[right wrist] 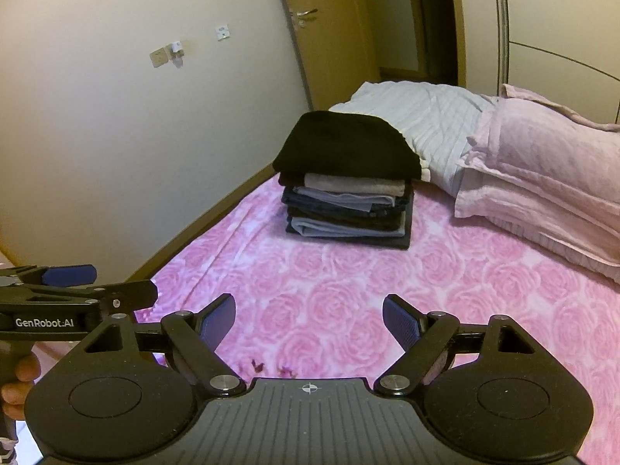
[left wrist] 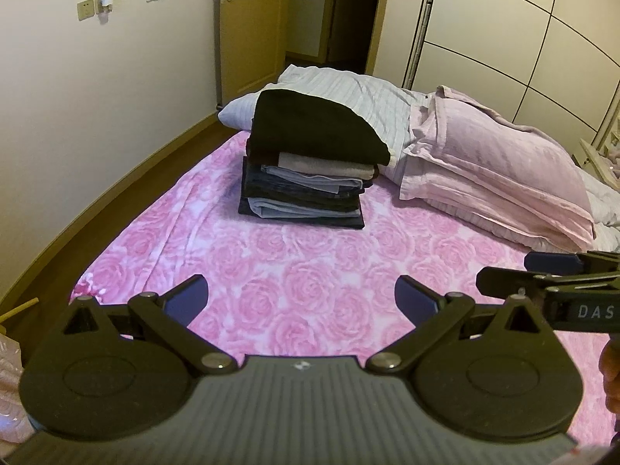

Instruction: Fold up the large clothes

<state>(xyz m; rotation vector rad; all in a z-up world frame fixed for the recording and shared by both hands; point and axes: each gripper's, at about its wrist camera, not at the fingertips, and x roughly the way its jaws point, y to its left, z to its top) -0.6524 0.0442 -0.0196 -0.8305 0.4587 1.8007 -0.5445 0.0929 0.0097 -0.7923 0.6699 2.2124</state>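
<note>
A stack of folded clothes (left wrist: 310, 178) (right wrist: 348, 201) stands on the pink rose-patterned bed sheet (left wrist: 310, 279) (right wrist: 348, 302), a black garment (left wrist: 317, 124) (right wrist: 348, 143) on top, with grey and blue denim pieces beneath. My left gripper (left wrist: 302, 298) hovers open over the near part of the bed, nothing between its fingers. Open and holding nothing as well, my right gripper (right wrist: 309, 323) hangs beside it. Each gripper shows at the edge of the other's view: the right gripper (left wrist: 503, 275) and the left gripper (right wrist: 124, 283). Both are well short of the stack.
A pink pillow (left wrist: 496, 178) (right wrist: 542, 178) and a pale striped pillow (left wrist: 348, 93) (right wrist: 426, 116) lie beyond the stack. A wall runs along the bed's left side, with a door (left wrist: 252, 27) behind. A wardrobe (left wrist: 523, 38) stands at the right. A person's hand (right wrist: 19, 383) holds the left gripper's handle.
</note>
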